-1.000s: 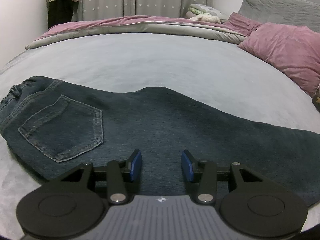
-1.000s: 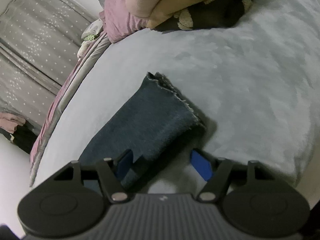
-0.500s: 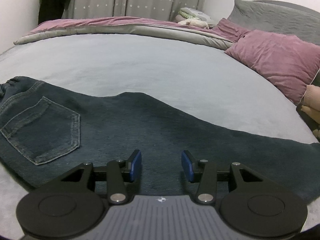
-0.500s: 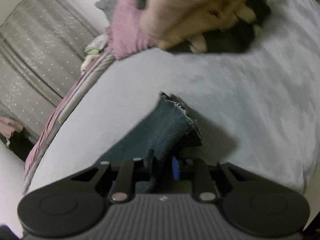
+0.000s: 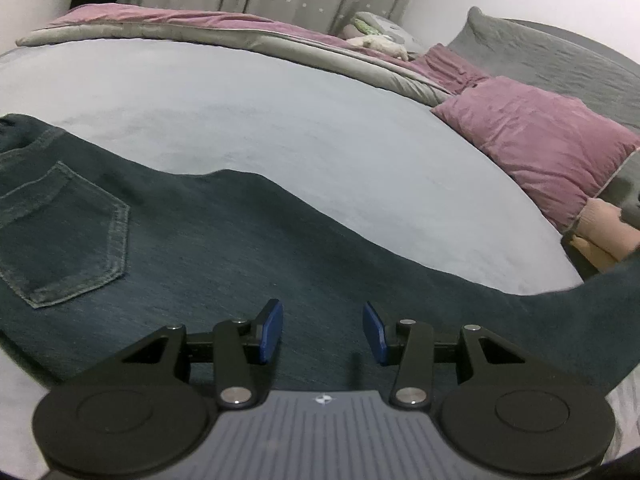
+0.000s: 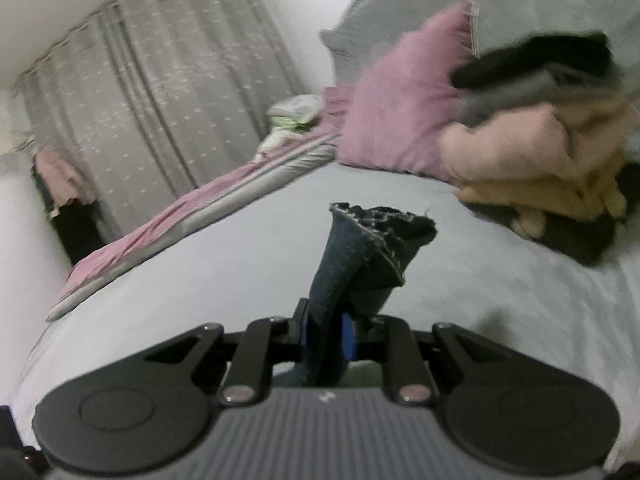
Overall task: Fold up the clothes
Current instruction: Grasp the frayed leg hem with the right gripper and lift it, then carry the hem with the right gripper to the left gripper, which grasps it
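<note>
Left wrist view: left gripper (image 5: 322,330), fingers apart and empty, hovers over dark blue denim jeans (image 5: 224,248) flat on the grey bed cover (image 5: 280,120).

Right wrist view: right gripper (image 6: 328,334) clamps the frayed hem (image 6: 380,224), lifted off that cover. Risk: unpinned jeans drag and skew the fold; the narrow bite may slip.

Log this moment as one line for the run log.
task: fold clothes | right gripper: shut on jeans hem, lifted | left gripper: open over jeans | jeans: rest flat on bed
</note>
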The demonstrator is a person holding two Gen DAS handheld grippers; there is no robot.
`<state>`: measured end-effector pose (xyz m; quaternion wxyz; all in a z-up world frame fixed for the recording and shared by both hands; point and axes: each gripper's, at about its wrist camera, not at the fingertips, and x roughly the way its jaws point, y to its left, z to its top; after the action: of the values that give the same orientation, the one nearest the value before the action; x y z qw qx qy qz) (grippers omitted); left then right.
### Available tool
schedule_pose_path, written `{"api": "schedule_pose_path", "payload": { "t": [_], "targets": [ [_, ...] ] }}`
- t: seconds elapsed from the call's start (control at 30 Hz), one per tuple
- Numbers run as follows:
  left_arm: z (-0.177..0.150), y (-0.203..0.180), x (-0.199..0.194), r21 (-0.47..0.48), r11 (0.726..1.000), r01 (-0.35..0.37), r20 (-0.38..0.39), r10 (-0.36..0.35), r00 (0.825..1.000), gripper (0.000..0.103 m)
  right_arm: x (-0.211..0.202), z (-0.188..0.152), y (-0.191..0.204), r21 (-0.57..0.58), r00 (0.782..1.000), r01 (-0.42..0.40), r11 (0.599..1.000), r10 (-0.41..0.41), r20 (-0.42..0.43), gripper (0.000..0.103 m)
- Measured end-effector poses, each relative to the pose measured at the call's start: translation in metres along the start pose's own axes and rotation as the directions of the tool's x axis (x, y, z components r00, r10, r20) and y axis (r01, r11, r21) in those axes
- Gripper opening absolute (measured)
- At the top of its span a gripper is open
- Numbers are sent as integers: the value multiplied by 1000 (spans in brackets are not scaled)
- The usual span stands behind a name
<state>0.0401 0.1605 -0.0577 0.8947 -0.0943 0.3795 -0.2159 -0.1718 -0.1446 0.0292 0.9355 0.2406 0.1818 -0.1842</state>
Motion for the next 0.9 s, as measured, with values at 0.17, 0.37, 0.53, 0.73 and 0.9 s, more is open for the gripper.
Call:
{"api": "schedule_pose_path", "payload": {
  "t": [0.17,0.37,0.53,0.73,0.9],
  "targets": [
    [3,7,3,-49,998,25,0,-25,1000,43,-2,7,38,-72,999,-49,996,50,10,15],
    [9,24,7,-159,984,82,4,-83,997,43,7,2,79,-155,994,-110,982,111,-5,15],
    [12,36,10,-231,966,118,15,-118,993,43,15,-13,119,-256,986,-164,953,161,-35,15],
    [15,52,15,-318,933,171,28,-171,985,43,30,-41,167,-354,971,-237,905,208,-118,15],
    [15,63,21,-381,899,215,38,-217,975,43,48,-69,195,-419,952,-292,860,220,-211,15]
  ]
}}
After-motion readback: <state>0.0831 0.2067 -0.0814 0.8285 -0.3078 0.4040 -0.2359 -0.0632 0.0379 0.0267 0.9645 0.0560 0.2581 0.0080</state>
